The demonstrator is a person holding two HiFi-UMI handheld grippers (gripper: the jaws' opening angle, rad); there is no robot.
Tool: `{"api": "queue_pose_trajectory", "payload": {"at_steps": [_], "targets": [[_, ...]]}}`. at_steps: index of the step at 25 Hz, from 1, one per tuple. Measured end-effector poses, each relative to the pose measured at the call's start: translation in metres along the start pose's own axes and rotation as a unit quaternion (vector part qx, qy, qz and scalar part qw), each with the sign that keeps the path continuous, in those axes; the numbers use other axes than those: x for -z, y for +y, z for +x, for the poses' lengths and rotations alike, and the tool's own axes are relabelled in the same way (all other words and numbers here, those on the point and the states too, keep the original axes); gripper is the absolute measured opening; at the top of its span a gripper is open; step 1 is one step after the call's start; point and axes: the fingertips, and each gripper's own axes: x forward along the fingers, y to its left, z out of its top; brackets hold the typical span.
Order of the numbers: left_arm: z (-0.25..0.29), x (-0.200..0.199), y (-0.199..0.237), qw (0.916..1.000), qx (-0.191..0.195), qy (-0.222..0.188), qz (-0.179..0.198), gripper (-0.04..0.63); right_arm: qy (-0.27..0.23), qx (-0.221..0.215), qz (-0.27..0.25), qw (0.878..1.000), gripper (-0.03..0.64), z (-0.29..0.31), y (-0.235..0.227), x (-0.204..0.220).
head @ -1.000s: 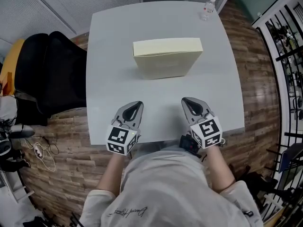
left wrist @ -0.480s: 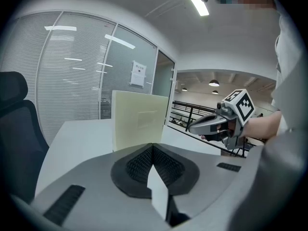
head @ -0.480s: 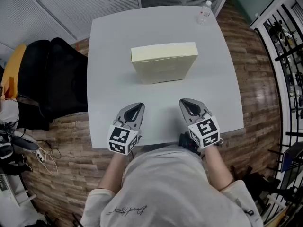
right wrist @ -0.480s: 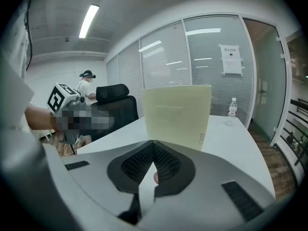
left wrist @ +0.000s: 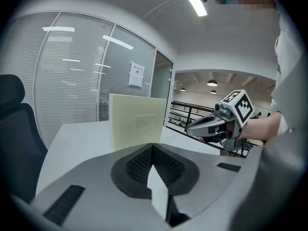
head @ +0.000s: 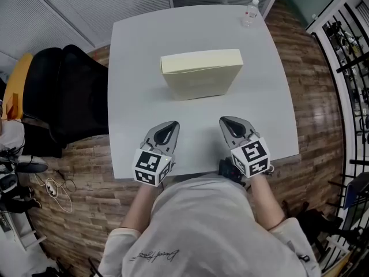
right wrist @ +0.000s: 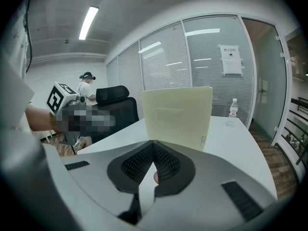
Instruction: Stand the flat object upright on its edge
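Note:
The flat pale yellow box (head: 202, 74) stands upright on one long edge in the middle of the white table (head: 138, 39), its broad face toward me. It also fills the centre of the left gripper view (left wrist: 137, 121) and of the right gripper view (right wrist: 178, 114). My left gripper (head: 172, 124) and right gripper (head: 225, 121) hover side by side over the table's near edge, well short of the box. Both are shut with nothing between the jaws. From the left gripper (left wrist: 152, 146) I see the right gripper (left wrist: 211, 124) off to the side.
A small water bottle (head: 250, 11) stands at the table's far right corner. A black office chair (head: 63, 91) sits close to the table's left side. Cables (head: 52, 189) lie on the wood floor at the left, and a black railing (head: 351, 68) runs along the right.

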Motion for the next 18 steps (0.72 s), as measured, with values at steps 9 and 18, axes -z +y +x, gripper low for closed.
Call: {"api": "queue_pose_trajectory", "payload": {"at_steps": [9, 18], "targets": [[-0.0019, -0.0088, 0.0051, 1.0, -0.005, -0.008, 0.003, 0.011, -0.005, 0.0, 0.003, 1.0, 0.025, 0.0026, 0.001, -0.0048], [-0.003, -0.0102, 0.0039, 0.9999, -0.006, -0.008, 0.001, 0.011, -0.002, -0.002, 0.005, 1.0, 0.025, -0.002, -0.0001, -0.0011]]}}
